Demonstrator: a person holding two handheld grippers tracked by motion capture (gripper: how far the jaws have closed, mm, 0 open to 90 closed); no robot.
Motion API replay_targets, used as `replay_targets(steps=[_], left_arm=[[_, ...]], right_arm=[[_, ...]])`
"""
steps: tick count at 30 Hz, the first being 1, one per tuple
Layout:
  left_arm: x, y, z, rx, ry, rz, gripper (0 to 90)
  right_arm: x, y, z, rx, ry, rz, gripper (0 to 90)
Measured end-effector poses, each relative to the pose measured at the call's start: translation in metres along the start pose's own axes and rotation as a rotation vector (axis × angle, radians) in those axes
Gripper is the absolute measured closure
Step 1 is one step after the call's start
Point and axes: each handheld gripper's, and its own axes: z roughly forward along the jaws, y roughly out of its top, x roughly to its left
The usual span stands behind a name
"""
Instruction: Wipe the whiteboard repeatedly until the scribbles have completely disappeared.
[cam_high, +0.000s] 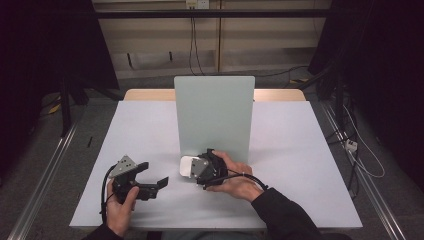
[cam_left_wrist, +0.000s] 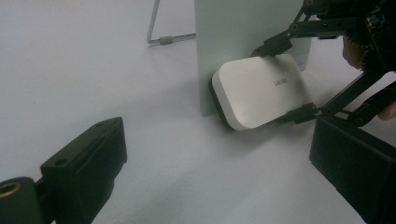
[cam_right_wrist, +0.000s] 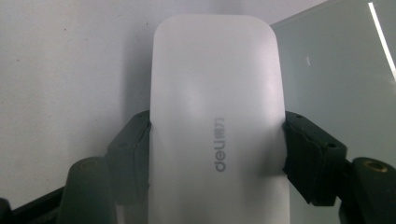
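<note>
White deli case (cam_high: 188, 166), a flat rounded-corner box with a dark underside, sits in the high view just ahead of the right gripper (cam_high: 196, 168), at the foot of the upright grey-green panel (cam_high: 214, 116) on the white table (cam_high: 300, 165). The left gripper (cam_high: 152, 176) lies well off to that gripper's far side, held in the person's left hand (cam_high: 119, 209), nothing between its jaws.

In the left gripper view the left gripper (cam_left_wrist: 215, 172) stands wide apart, jaws spread with bare table between them. Ahead of it the case (cam_left_wrist: 261, 91) is tilted, its far end touching the panel (cam_left_wrist: 233, 32), while the right gripper (cam_left_wrist: 285, 81) clamps it across its two long sides.

In the right gripper view the case (cam_right_wrist: 217, 116) runs straight out from between the jaws, the pads (cam_right_wrist: 308, 154) pressing both long edges near the printed logo, the panel (cam_right_wrist: 336, 70) just beside it.

By its look the case is a stiff plastic shell, probably light, with a smooth matte skin that could slide under a weak pinch. Its flat parallel long sides near the middle seem the sound place to hold, as here
</note>
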Motion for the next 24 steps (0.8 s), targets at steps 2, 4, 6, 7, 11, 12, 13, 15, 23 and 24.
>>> replay_targets(steps=[2, 4, 6, 7, 11, 12, 13, 15, 23, 24], left_arm=[[0.001, 0.0, 0.0, 0.001, 0.0, 0.004, 4.0], [0.0, 0.0, 0.0, 0.002, 0.004, 0.001, 4.0], [0.0, 0.0, 0.0, -0.001, -0.001, -0.004, 4.0], [0.0, 0.0, 0.0, 0.0, -0.001, -0.004, 4.0], [0.0, 0.0, 0.0, 0.0, -0.001, -0.004, 4.0], [0.0, 0.0, 0.0, 0.001, 0.004, -0.004, 4.0], [0.0, 0.0, 0.0, 0.002, 0.004, -0.002, 4.0], [0.0, 0.0, 0.0, 0.002, 0.003, -0.004, 4.0], [-0.001, 0.0, 0.0, 0.001, 0.005, -0.003, 4.0], [-0.001, 0.0, 0.0, 0.0, 0.004, -0.004, 4.0]], right_arm=[[-0.001, 0.0, 0.0, 0.002, 0.005, 0.005, 31.7], [-0.002, 0.001, -0.003, -0.008, -0.017, 0.004, 31.7], [-0.007, 0.0, -0.008, -0.026, -0.04, 0.028, 31.7], [-0.011, 0.0, -0.011, -0.038, -0.048, 0.044, 31.6], [-0.024, -0.004, -0.025, -0.069, -0.093, 0.079, 31.6], [-0.027, -0.005, -0.028, -0.074, -0.103, 0.088, 31.7], [-0.029, -0.006, -0.031, -0.08, -0.117, 0.096, 31.7], [-0.036, -0.008, -0.038, -0.092, -0.132, 0.109, 31.6], [-0.043, -0.013, -0.046, -0.115, -0.161, 0.139, 31.6], [-0.042, -0.014, -0.046, -0.115, -0.159, 0.141, 31.7]])
